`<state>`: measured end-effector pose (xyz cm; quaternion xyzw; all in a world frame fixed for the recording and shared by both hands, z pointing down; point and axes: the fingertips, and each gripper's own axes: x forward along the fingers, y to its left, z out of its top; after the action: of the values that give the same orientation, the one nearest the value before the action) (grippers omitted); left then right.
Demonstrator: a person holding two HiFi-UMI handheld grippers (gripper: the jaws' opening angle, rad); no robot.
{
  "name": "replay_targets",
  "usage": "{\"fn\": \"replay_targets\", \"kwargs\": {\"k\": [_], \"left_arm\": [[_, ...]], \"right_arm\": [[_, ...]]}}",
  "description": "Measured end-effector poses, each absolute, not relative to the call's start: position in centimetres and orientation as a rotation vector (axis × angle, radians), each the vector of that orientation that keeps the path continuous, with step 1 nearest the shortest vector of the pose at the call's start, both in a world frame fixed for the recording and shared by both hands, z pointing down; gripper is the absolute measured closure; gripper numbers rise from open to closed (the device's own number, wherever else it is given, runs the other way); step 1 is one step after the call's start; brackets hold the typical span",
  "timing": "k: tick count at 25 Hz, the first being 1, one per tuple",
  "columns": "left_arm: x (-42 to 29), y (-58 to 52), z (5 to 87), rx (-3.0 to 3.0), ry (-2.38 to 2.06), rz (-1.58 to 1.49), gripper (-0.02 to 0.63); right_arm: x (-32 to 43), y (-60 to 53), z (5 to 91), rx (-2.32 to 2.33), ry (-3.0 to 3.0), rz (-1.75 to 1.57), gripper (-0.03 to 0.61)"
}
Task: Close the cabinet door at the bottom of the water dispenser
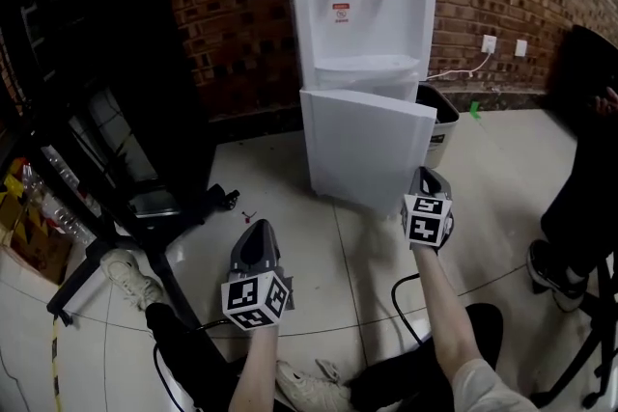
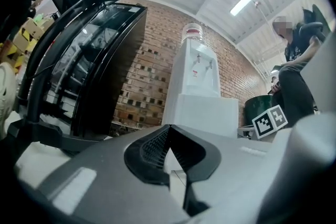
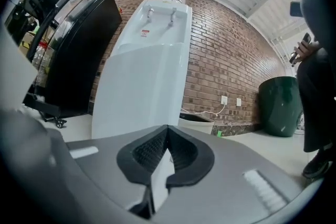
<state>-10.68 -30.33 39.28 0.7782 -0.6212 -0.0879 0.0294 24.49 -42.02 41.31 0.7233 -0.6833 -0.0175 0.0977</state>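
Head view: the cabinet door (image 1: 365, 150) stands ajar at the bottom of the water dispenser (image 1: 362, 5), and both claws are closed on nothing.
Head view shows the right gripper (image 1: 426, 173) just in front of the dispenser, near the door's lower right corner, and the left gripper (image 1: 257, 227) further to the left of the dispenser, over the floor; left gripper view shows its two jaws meeting at the tips, with the dispenser ahead and slightly right; right gripper view shows its jaws pressed together, nothing between them, with the white door close in front.
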Motion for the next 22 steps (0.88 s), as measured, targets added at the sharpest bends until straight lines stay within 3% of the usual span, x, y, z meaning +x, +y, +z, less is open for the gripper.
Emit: {"fn": "replay_targets", "kwargs": {"k": [22], "left_arm": [[-11.8,-32.3,41.6,2.394,-1.970,-0.115,0.598]], "right_arm": [[27.4,-56.3,41.7,1.963,-1.936,-0.121,0.578]]}}
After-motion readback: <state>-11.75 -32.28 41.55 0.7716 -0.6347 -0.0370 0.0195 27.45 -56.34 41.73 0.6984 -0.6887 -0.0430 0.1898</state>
